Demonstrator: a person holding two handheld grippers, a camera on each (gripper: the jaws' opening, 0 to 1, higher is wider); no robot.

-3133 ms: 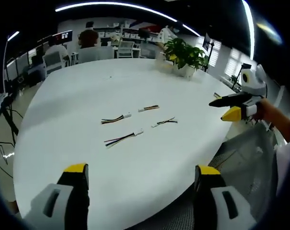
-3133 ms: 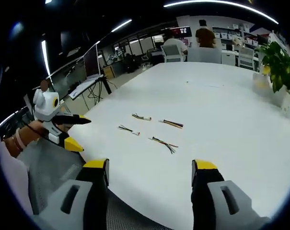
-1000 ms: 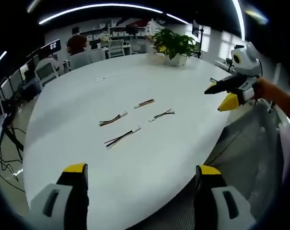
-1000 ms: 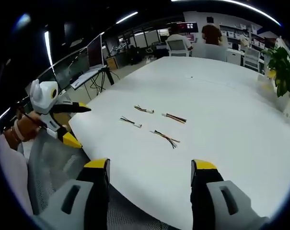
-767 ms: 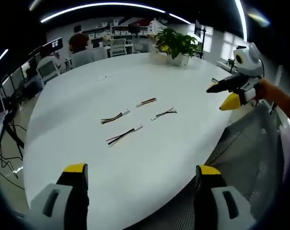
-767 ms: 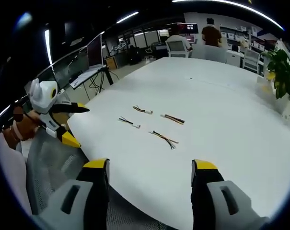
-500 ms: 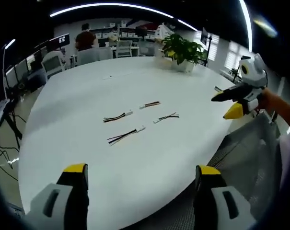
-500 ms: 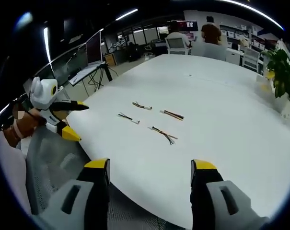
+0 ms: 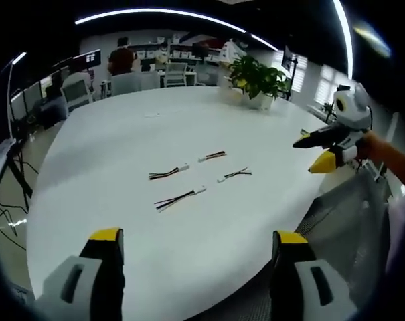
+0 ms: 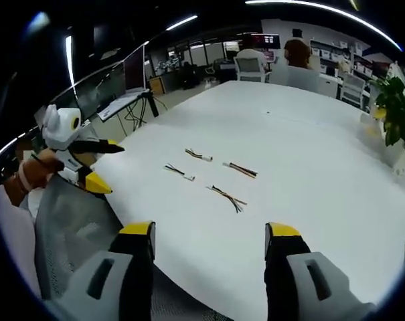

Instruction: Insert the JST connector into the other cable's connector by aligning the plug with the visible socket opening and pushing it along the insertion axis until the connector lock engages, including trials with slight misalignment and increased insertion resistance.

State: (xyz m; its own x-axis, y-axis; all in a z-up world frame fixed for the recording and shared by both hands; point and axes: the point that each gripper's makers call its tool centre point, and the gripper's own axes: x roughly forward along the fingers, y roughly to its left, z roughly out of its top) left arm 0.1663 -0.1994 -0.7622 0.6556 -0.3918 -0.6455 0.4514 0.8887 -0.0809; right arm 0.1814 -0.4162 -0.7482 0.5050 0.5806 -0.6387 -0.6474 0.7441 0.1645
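Both grippers hang off the near edge of the big white table (image 9: 122, 140), nothing in either one. In the left gripper view, the left gripper (image 9: 197, 242) has its 2 yellow-tipped jaws spread wide apart, bare tabletop showing between them. The right gripper (image 10: 209, 235) in its own view is the same: jaws wide, holding nothing.

Out on the table lie 4 short cable pieces, well ahead of both grippers. In the left gripper view, the nearest cable (image 9: 180, 198) lies with its white connector pointing right; just beyond it sits a second cable (image 9: 169, 172), also white-tipped. To the right, a third cable (image 9: 235, 174) and, farther back, a fourth cable (image 9: 211, 156). None of the 4 touch each other, and which ends are plug and which socket is too small to tell.

The right gripper also comes in at the right side of the left gripper view (image 9: 322, 148), held in a hand (image 9: 376, 147), jaws apart. A potted plant (image 9: 259, 79) stands at the far side of the table, and a mesh chair back (image 9: 353, 221) sits close below right.
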